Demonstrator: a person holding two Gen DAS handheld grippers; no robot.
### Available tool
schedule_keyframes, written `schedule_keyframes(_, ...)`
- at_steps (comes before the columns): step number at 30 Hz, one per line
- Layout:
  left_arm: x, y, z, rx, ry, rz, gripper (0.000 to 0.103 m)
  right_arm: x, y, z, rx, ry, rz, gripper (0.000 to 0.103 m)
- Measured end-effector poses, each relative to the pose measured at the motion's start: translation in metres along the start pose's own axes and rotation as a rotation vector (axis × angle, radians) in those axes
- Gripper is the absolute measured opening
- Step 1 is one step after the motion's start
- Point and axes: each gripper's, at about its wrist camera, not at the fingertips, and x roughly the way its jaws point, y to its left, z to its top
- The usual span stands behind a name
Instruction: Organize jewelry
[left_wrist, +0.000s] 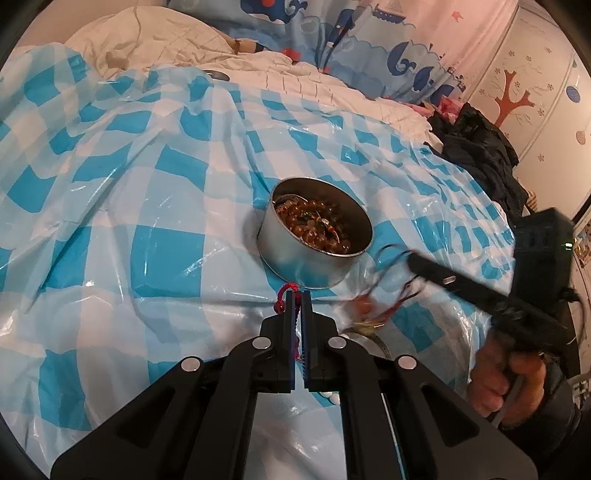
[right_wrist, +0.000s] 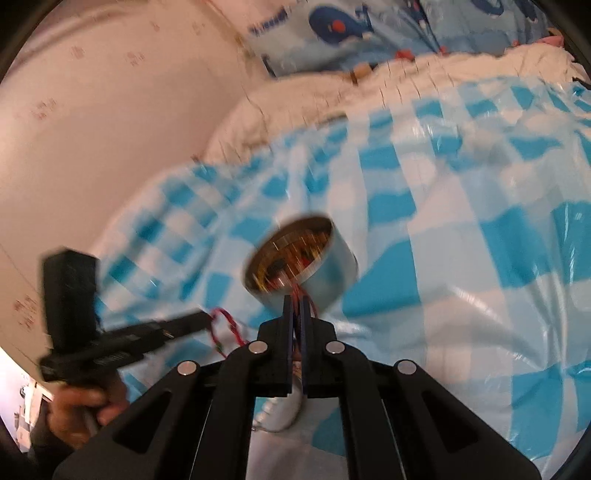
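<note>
A round metal tin (left_wrist: 295, 254) holding brown beads and other jewelry sits on the checked plastic sheet. My left gripper (left_wrist: 298, 295) is shut just in front of the tin, with a red braided cord (left_wrist: 282, 297) pinched at its tips. In the right wrist view the left gripper (right_wrist: 203, 317) comes in from the left with the red cord (right_wrist: 231, 325) looping down from it. My right gripper (right_wrist: 297, 301) is shut on thin red cords (right_wrist: 314, 306) close to the tin (right_wrist: 332, 266). From the left wrist view the right gripper (left_wrist: 412, 260) is blurred, with cords trailing beneath.
A blue-and-white checked plastic sheet (left_wrist: 147, 221) covers a bed with a white quilt (left_wrist: 314, 81). Dark clothes (left_wrist: 480, 147) are heaped at the right. A metal bangle (left_wrist: 373, 336) and white beads (left_wrist: 330, 397) lie near my left gripper. A person's hand (left_wrist: 509, 380) holds the right gripper.
</note>
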Motion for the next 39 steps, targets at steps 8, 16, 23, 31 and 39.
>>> schedule_keyframes(8,-0.002,0.0,0.002,-0.009,-0.011,-0.007,0.002,-0.017,0.005,0.006,0.0,-0.053,0.045,0.004)
schedule_keyframes(16,-0.008,0.0,0.009,-0.01,-0.037,-0.018,0.002,-0.017,0.005,0.006,0.012,-0.051,0.065,0.004)
schedule_keyframes(23,-0.014,-0.007,0.014,0.0,-0.067,-0.04,0.002,-0.016,0.004,0.006,0.01,-0.054,0.067,0.004)
schedule_keyframes(31,-0.014,-0.008,0.016,-0.002,-0.071,-0.044,0.002,-0.016,0.005,0.005,0.012,-0.054,0.068,0.004)
schedule_keyframes(39,-0.012,-0.014,0.02,0.003,-0.072,-0.052,0.002,-0.018,0.006,0.006,0.011,-0.054,0.071,0.004)
